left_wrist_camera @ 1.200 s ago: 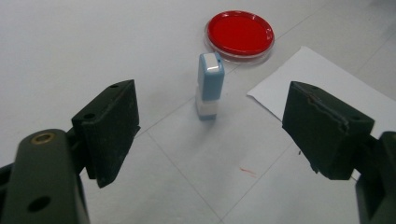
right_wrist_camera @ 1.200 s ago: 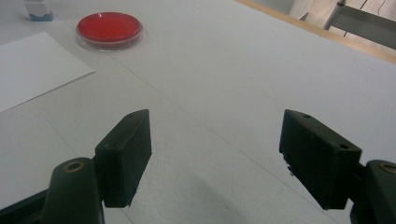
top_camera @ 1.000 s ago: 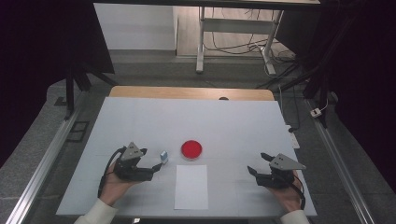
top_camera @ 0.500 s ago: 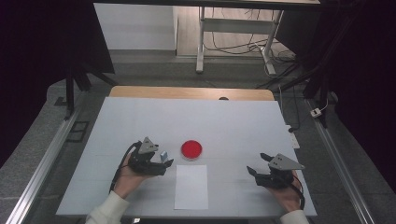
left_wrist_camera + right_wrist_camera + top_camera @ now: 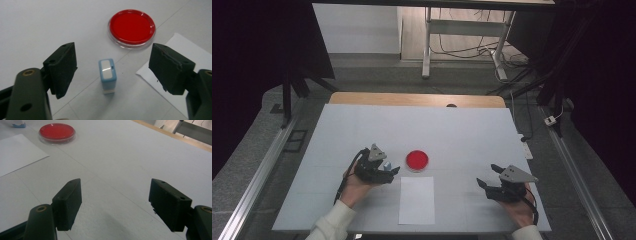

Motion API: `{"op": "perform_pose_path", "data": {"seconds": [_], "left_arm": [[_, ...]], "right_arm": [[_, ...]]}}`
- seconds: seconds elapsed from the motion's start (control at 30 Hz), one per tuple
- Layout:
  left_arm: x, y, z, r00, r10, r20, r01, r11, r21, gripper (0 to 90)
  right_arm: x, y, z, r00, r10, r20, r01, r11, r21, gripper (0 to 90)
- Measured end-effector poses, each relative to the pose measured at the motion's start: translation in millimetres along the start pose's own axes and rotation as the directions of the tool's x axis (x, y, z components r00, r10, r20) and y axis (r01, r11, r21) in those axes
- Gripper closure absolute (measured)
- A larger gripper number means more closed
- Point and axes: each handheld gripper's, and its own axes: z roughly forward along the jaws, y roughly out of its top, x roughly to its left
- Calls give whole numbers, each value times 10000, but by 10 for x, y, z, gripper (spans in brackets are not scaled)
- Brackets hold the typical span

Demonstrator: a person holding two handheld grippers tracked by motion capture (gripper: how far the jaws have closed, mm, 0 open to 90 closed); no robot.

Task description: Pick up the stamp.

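The left gripper [image 5: 111, 67] has its fingers spread around a small blue stamp [image 5: 108, 75], standing upright on the white worktop [image 5: 462, 130]; they have just been closing a little without touching it. Just beyond lies the red ink pad [image 5: 132, 27], with the paper sheet [image 5: 417, 199] nearer right. The right gripper [image 5: 115, 202] rests at the right, fingers spread on nothing.

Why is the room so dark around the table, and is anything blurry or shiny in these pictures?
High view: light falls on the white table, surroundings nearly black. Left gripper view: the blue stamp is sharp with a bright glint on top; the near black fingers look soft. Right gripper view: the red ink pad shows slight glare.
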Motion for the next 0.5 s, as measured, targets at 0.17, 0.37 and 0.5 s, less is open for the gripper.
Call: {"op": "perform_pose_path", "data": {"seconds": [0.17,0.37,0.5], "left_arm": [[19,-40,10,9999,-41,-141,42,10000,71,284],[20,-82,51,9997,35,-224,-28,9996,274,415],[17,-97,65,9999,95,-121,-90,9993,352,496]], "right_arm": [[3,-4,2,10000,-30,-15,30,10000,-12,261],[3,-10,3,10000,-40,-30,40,10000,-37,262],[3,-12,8,10000,-55,-14,55,10000,-8,262]]}}
